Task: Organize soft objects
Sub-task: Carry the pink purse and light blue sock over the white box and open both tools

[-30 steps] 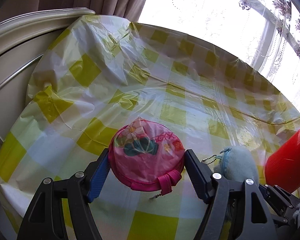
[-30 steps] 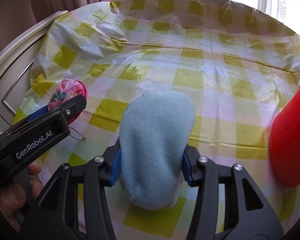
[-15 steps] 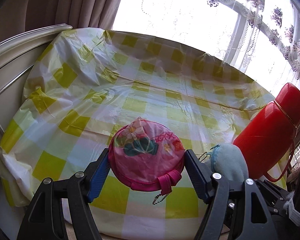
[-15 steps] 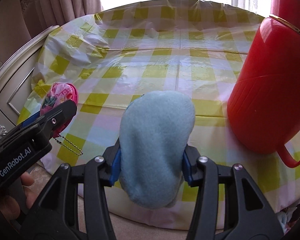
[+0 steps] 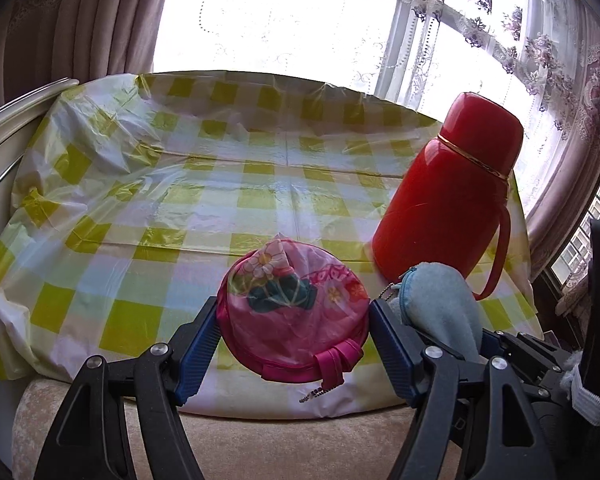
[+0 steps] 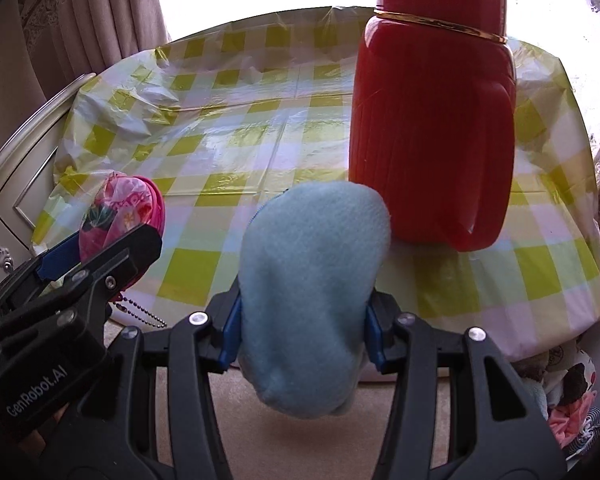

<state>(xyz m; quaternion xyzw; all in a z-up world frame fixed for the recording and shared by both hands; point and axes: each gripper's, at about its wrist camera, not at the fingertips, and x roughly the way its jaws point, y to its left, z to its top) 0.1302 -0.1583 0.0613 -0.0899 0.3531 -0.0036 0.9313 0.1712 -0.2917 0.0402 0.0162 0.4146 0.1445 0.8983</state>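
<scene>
Both pouches gripped, lifted off table.
Left gripper clamped on pink pouch; right gripper squeezing blue pouch. Keep clear of flask, centre-right; destination probably lower right.

Domestic room, window-side table.
Heavy drapes at upper left, floral lace curtain at upper right, checked plastic tablecloth across centre, red thermos flask at right, carpet along the bottom.

Harsh daylight floods in from the window at twelve o'clock, blown out white. Glare streaks the tablecloth; fisheye bending darkens the corners.
</scene>
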